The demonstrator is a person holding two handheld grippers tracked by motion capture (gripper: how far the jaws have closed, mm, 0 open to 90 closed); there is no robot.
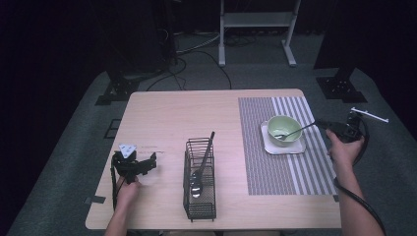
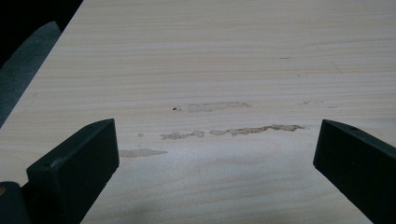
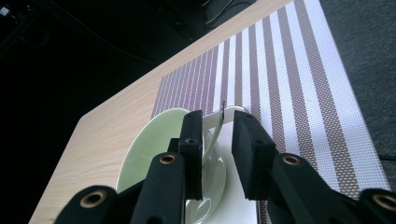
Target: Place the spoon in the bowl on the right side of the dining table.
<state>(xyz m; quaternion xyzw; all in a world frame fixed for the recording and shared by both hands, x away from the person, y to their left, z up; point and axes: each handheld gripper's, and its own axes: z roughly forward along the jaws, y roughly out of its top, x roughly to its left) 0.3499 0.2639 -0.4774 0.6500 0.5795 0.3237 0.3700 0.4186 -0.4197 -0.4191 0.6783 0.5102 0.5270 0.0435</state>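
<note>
A pale green bowl (image 1: 284, 129) stands on a white square plate (image 1: 269, 145) on the striped placemat (image 1: 275, 172). A spoon (image 1: 295, 132) lies in the bowl, its handle reaching out to the right. My right gripper (image 1: 322, 123) is at that handle's end. In the right gripper view the thin handle (image 3: 215, 133) runs between the jaws of the right gripper (image 3: 218, 116), which stand narrowly apart, with a gap on the handle's right side. The bowl (image 3: 149, 140) sits just below them. My left gripper (image 1: 150, 163) rests open over bare wood, and the left gripper (image 2: 217, 135) has nothing between its jaws.
A black wire basket (image 1: 199, 199) stands at the table's front middle, holding spoons (image 1: 195, 184) and a long dark-handled utensil (image 1: 210, 145). Old tape marks (image 2: 233, 130) streak the wood by the left gripper. A white stand's legs (image 1: 255, 29) are beyond the table.
</note>
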